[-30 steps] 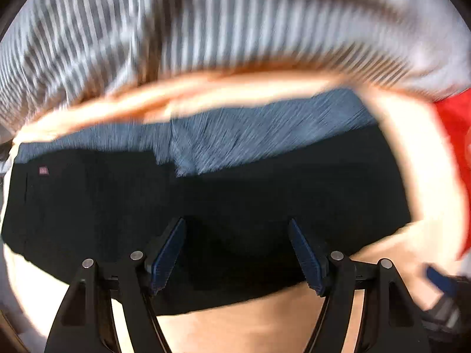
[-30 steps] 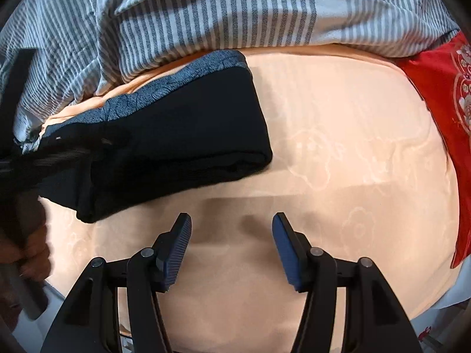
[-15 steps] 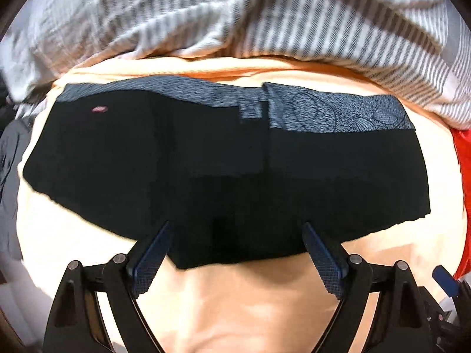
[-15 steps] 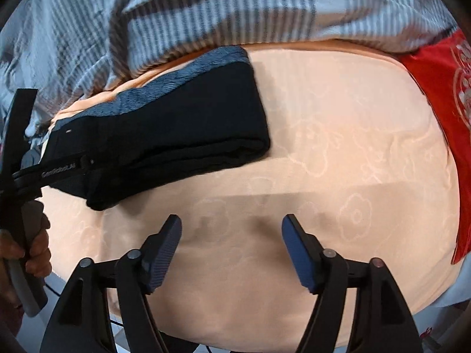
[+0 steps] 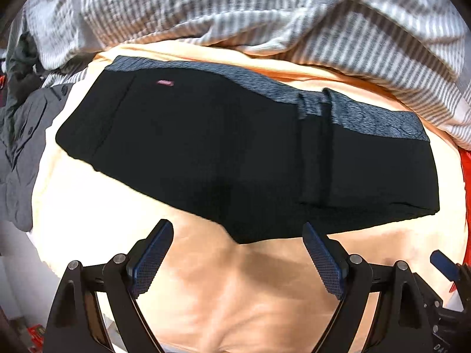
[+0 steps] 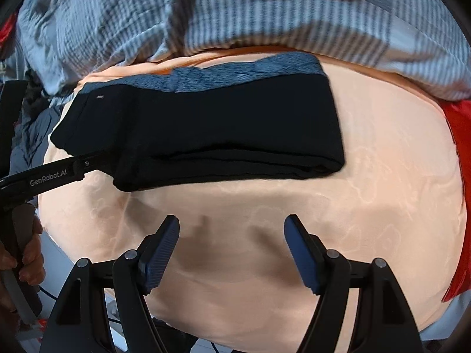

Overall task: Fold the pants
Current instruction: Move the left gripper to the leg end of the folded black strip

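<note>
Left wrist view: both claws [image 5: 237, 236] [image 6: 231, 234] just spread, empty, above folded black knit pants [image 5: 235, 153].

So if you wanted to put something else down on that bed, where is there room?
The widest bare stretch of peach sheet lies between the folded black pants and the red cloth. Another runs along the near edge, in front of the pants. The far side is crowded by the bunched striped duvet; a grey garment lies at the left.
</note>
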{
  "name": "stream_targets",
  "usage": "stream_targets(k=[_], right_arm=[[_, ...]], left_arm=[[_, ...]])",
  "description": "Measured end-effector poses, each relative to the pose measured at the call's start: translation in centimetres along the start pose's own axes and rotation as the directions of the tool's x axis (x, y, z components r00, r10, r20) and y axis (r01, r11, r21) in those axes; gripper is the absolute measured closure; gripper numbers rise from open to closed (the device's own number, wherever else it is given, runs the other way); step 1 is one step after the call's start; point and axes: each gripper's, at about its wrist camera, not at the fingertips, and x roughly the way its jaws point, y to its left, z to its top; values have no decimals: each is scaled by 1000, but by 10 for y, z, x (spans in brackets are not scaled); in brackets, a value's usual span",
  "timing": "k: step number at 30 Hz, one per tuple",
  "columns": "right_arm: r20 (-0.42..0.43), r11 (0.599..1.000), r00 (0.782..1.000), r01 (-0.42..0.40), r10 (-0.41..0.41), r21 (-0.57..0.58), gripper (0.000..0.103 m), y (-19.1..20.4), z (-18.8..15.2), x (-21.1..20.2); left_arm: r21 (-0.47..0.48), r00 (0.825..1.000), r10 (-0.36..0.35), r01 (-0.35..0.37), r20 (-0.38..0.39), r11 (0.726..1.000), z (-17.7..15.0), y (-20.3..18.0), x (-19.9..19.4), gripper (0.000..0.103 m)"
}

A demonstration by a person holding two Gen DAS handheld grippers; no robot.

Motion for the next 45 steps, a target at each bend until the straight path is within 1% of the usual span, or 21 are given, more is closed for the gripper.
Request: stream_targets(k=[5, 16, 21, 25, 29, 33, 34, 35, 36, 39, 45], right_arm=[[-15, 1000, 1000, 0, 0, -17, 26, 27, 8, 6], [-37, 995, 999, -14, 10, -103, 24, 94, 28, 23], [-35, 992, 999, 5, -10, -130, 21, 116, 36, 29], [-42, 990, 999, 13, -19, -138, 20, 127, 41, 35], [-56, 989, 998, 0, -8, -150, 17, 137, 43, 41], [-43, 988, 999, 6, -13, -157, 14, 144, 44, 43], [-41, 987, 999, 9, -16, -160, 11, 145, 45, 43], [-41, 987, 999, 10, -17, -163, 5, 146, 46, 44], [-39, 986, 999, 11, -17, -168, 1, 148, 47, 44], [-42, 984, 999, 12, -20, -179, 0, 151, 49, 46], [-87, 986, 996, -6, -8, -168, 0, 153, 50, 54]], left_arm=[[-32, 1000, -14, 14, -4, 999, -3, 28, 4, 13], [-82, 1000, -23, 21, -16, 996, 9, 86, 11, 13], [-97, 999, -32, 30, -27, 995, 9, 105, 16, 13], [-114, 999, -36, 32, -34, 993, 9, 118, 20, 13], [-127, 999, -39, 34, -36, 991, 11, 129, 22, 13], [-139, 998, -42, 36, -40, 990, 14, 135, 26, 13], [-142, 998, -43, 36, -41, 989, 15, 136, 26, 13], [-145, 998, -43, 36, -42, 989, 16, 138, 27, 13], [-147, 998, -44, 37, -44, 988, 16, 139, 28, 13], [-158, 998, -50, 41, -48, 987, 16, 142, 31, 13], [-189, 997, -65, 55, -47, 980, 18, 152, 34, 13]])
